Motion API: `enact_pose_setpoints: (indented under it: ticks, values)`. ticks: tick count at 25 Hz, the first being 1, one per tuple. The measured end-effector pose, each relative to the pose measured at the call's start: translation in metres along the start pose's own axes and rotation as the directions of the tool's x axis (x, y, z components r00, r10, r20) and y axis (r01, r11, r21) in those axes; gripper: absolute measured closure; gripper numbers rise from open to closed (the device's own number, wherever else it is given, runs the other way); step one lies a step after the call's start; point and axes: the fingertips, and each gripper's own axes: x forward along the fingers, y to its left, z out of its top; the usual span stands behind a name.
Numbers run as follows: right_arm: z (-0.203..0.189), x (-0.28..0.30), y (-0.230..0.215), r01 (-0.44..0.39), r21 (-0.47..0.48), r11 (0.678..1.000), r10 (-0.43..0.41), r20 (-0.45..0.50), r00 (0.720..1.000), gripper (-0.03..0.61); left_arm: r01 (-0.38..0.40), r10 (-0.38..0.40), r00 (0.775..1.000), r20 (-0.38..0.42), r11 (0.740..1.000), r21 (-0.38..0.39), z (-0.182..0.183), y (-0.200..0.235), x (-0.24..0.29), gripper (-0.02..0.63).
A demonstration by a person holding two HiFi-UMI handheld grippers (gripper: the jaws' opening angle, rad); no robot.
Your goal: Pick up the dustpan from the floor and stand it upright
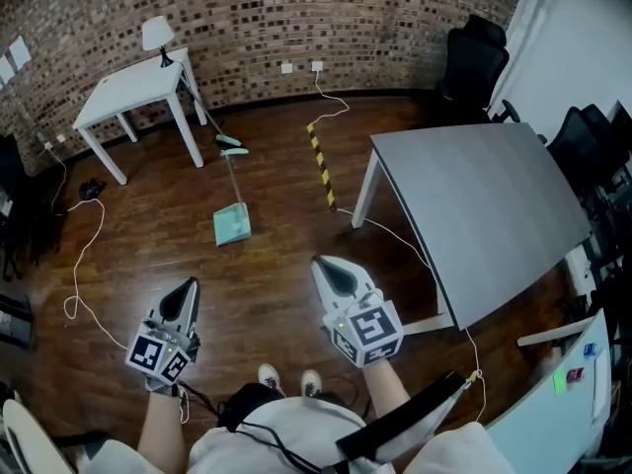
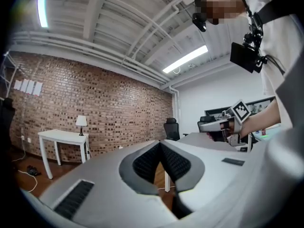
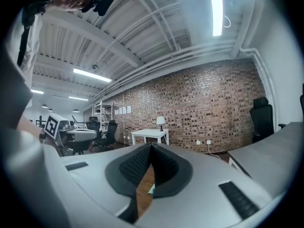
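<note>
The teal dustpan (image 1: 233, 224) lies flat on the wooden floor, its long handle (image 1: 234, 178) pointing away toward a small teal brush (image 1: 230, 142). Both grippers are held level, short of the pan and apart from it. My left gripper (image 1: 188, 286) is shut and empty, to the pan's near left. My right gripper (image 1: 324, 264) is shut and empty, to its near right. In the left gripper view the jaws (image 2: 160, 144) meet at the tip with nothing between them. In the right gripper view the shut jaws (image 3: 151, 147) leave a sliver of the teal dustpan (image 3: 150, 189) showing below them.
A white table (image 1: 133, 89) with a lamp (image 1: 156, 36) stands at the back left. A grey table (image 1: 484, 210) fills the right. A yellow-black striped strip (image 1: 321, 164) and white cables (image 1: 84, 250) lie on the floor. Black office chairs (image 1: 476, 62) stand at the back right.
</note>
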Motion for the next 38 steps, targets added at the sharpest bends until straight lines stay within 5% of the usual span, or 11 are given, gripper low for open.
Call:
enact_pose_setpoints:
  ticks: [10,38]
  values:
    - [0.032,-0.011,0.034,-0.010,-0.042,0.999,0.013,0.059,0.998,0.594,-0.009,0.007,0.999,0.043,0.998,0.059,0.036,0.000,-0.013,0.606]
    - [0.043,-0.017,0.062,0.048,-0.072,0.996,-0.042,0.082,0.996,0.595,0.030,-0.034,0.998,0.060,0.997,0.067,0.042,-0.004,-0.039,0.604]
